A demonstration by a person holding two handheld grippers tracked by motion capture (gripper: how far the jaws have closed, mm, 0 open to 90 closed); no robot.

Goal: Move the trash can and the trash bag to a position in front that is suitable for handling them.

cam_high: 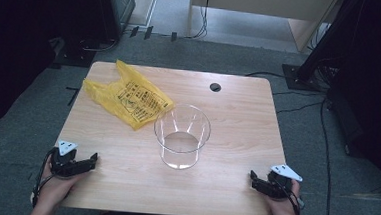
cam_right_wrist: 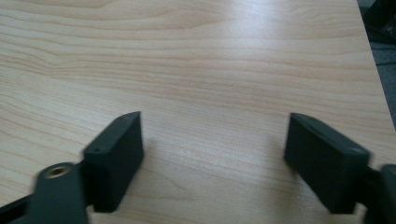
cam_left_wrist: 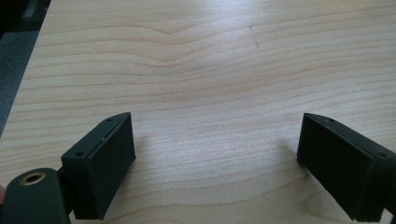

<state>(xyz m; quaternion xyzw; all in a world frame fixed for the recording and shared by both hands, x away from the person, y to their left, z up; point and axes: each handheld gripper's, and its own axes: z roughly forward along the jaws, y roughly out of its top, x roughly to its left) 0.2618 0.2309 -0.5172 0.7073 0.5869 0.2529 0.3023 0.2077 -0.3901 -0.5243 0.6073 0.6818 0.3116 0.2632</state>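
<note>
A clear plastic cylinder container [cam_high: 182, 135] stands upright near the middle of the wooden table [cam_high: 238, 120]. A crumpled yellow plastic bag [cam_high: 126, 95] with black print lies at the back left, just touching or nearly touching the container's far-left side. My left gripper [cam_high: 91, 161] rests at the front left corner, held by a hand; its jaws stand wide apart over bare wood [cam_left_wrist: 215, 140]. My right gripper [cam_high: 255, 180] sits at the front right edge, also open over bare wood [cam_right_wrist: 212, 135]. Both are well apart from the container and the bag.
A round cable hole [cam_high: 215, 87] sits near the table's back edge. Grey carpet surrounds the table, with cables [cam_high: 299, 101] on the floor at the right, dark stands at both sides, and a pale desk [cam_high: 265, 7] beyond.
</note>
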